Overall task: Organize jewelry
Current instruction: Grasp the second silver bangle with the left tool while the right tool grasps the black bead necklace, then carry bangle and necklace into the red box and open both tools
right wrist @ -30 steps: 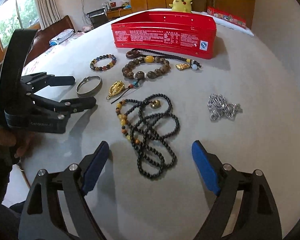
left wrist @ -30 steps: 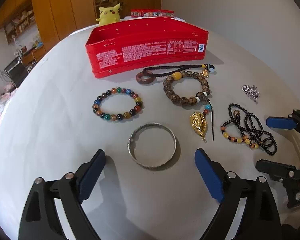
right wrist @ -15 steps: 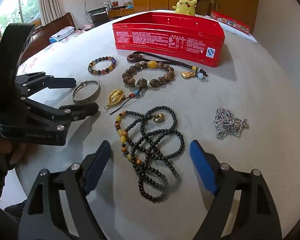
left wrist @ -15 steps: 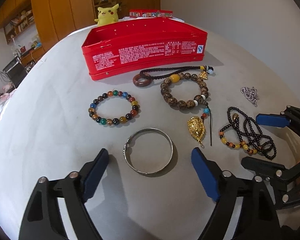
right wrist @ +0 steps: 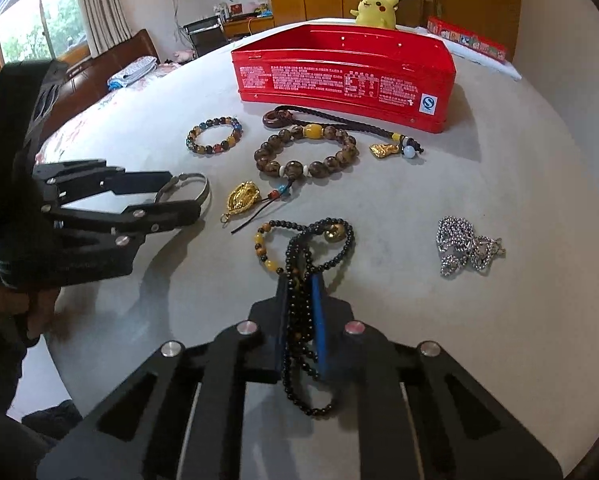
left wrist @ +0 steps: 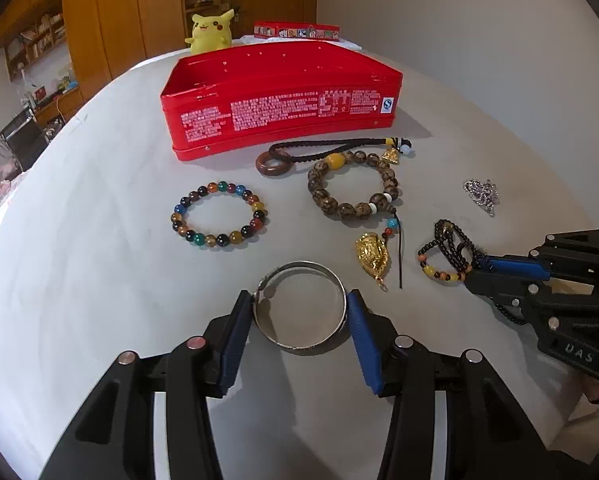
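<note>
A: Both grabs together?
B: Yes. My left gripper (left wrist: 299, 320), jaws closing, brackets the silver bangle (left wrist: 299, 308); right gripper (right wrist: 299, 300) clenches the black bead necklace (right wrist: 319, 240), both before the red tin (right wrist: 347, 64).

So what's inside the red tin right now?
The red tin shows only bare red inner walls; no jewelry is visible inside. Its floor is hidden behind the front wall, so something lying flat can't be ruled out.

On my table (left wrist: 99, 280) the tin (left wrist: 279, 92) sits farthest back, two bead bracelets (left wrist: 219, 216) (left wrist: 353, 184) side by side before it, the bangle (left wrist: 299, 312) nearest, bead necklace (right wrist: 303, 264) and chain (right wrist: 465, 246) off right.
</note>
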Demonstrator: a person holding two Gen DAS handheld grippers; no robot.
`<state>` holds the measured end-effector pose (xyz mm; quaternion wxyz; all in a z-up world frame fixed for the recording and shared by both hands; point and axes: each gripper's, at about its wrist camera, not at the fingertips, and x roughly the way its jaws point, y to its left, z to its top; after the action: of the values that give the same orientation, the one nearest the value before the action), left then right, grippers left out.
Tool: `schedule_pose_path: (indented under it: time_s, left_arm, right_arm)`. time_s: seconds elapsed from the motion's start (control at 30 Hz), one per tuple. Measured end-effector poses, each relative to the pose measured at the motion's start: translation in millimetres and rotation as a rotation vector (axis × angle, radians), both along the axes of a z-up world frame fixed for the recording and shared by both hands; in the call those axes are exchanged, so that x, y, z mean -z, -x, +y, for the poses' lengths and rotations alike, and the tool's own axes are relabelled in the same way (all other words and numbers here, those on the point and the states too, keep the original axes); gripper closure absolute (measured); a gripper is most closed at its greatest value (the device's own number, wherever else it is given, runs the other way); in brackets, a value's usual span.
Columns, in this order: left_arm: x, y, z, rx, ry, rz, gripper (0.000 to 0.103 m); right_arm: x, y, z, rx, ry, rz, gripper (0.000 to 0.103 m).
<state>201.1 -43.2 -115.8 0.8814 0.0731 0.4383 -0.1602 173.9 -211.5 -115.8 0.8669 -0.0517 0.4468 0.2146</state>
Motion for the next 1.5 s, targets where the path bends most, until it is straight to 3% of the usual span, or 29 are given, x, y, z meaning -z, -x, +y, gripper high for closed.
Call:
schedule_pose_path:
  time_s: [1.07, 1.5]
  left_arm:
    - [-61.7, 20.3, 12.8, -0.008, 0.03, -0.105, 0.054]
    - [-92.6, 15.3, 7.3, 0.02, 0.022, -0.171, 0.054]
  right_arm:
    - [-94.5, 26.7, -17.2, -0.022, -0.136, -0.105, 0.1]
    - [-132.5, 19.8, -17.8, -0.046, -0.126, -0.174, 0.101]
